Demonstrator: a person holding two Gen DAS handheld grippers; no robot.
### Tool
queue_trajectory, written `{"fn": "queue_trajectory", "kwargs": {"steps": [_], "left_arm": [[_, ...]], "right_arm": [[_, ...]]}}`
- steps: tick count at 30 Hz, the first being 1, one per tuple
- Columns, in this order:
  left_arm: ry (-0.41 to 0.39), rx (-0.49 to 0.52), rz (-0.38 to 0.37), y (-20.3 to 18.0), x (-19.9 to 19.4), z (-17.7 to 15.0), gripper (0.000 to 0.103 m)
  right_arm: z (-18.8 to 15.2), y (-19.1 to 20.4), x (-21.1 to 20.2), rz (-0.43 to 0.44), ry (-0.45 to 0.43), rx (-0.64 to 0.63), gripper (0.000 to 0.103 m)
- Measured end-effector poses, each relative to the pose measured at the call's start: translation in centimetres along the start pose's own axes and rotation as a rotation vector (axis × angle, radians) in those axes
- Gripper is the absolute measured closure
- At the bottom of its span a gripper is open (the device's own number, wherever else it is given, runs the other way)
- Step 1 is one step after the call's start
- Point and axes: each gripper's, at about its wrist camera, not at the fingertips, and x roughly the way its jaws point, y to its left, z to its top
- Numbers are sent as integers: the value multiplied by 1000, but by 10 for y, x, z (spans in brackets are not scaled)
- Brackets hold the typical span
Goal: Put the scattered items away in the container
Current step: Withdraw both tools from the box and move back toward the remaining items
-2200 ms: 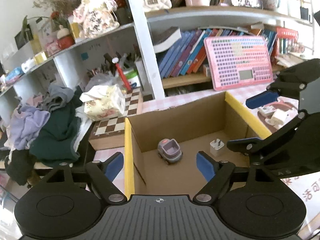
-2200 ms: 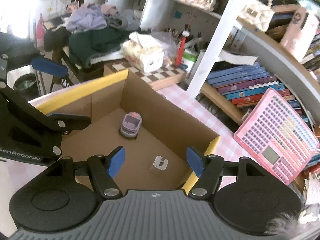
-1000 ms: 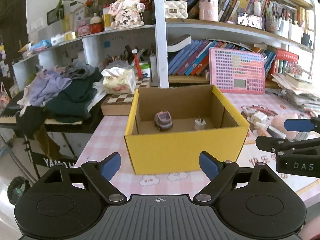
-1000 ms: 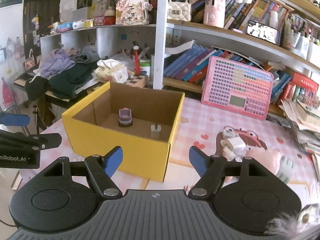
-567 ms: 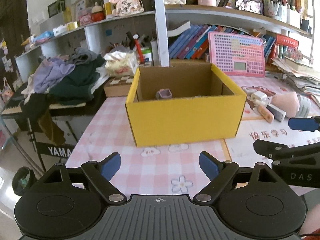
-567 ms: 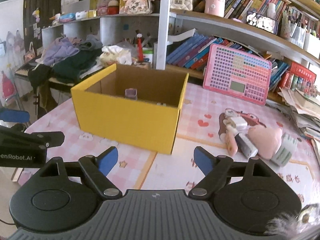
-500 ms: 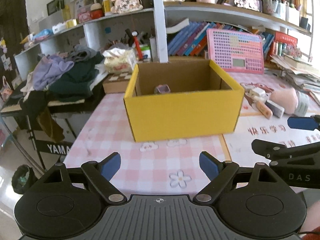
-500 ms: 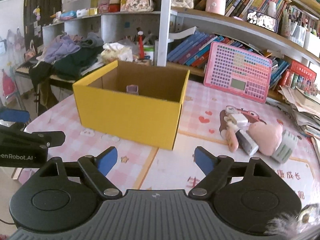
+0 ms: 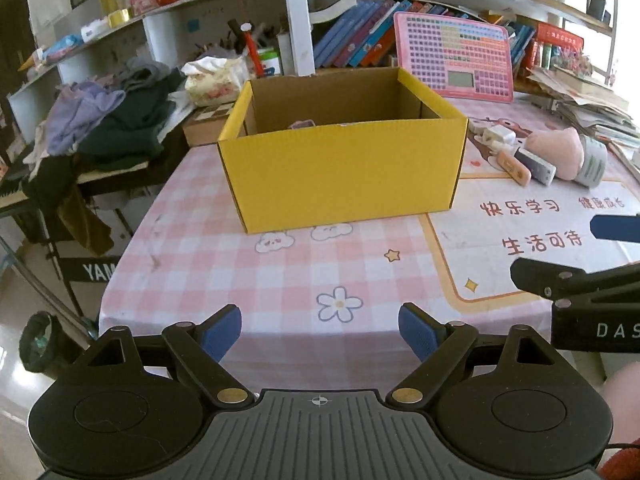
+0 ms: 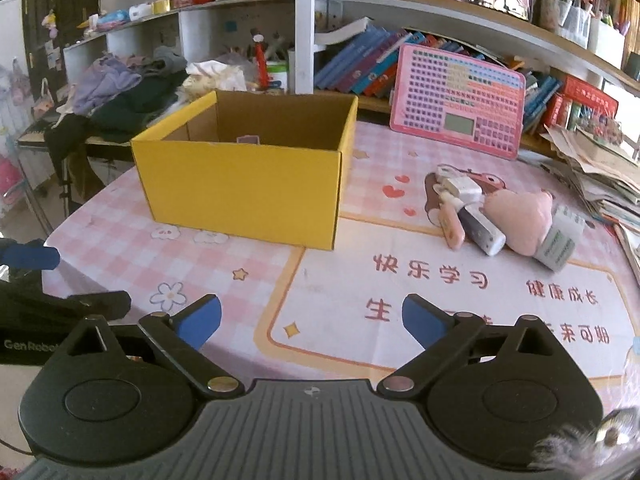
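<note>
Both grippers hang low at the near edge of the table, and neither has anything in it. The left gripper (image 9: 320, 330) shows its blue pads spread wide over the pink checked cloth; the right gripper (image 10: 312, 320) is just as wide apart, empty, over the printed mat (image 10: 460, 300).

Out ahead sits the yellow box (image 10: 244, 188), the landmark here. A small purple toy (image 10: 248, 139) peeks over its front wall, so something is already inside. The rest of the job lies to the right of the box: a cluster with a white charger (image 10: 460, 187), a pink stick (image 10: 452, 224), a white-and-grey bar (image 10: 482, 229), a pink plush (image 10: 520, 218) and a pale roll (image 10: 560, 244), all touching or just beside one another.

That heap lies forward and to the right of the right gripper, well apart from the left one, which faces the box front square on. The right hand looks the nearer candidate. The stick and the bar lie side by side, long axes running from the box's far side toward the near right, so the fingers would likely need to close across them. Tight packing could make a clean single pick tricky.
</note>
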Motion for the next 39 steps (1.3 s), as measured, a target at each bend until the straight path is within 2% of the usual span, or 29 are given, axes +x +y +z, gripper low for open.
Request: {"fn": "queue_trajectory", "kwargs": {"steps": [3,17,26,39], "left_arm": [[8,1,-3,-2,2,-1,9],[78,42,-68,-30,19,1,7],[64,80,-102,-51,24,13,7],[67,170,-184,-100,39,33,7]], "right_arm": [[-3,-1,0,-4,11,-3,4],[-13,-25,7,-61,87,29,2],[-14,-45,4,-96,84,45,2],[-21,-94,0,-186,101,131,2]]}}
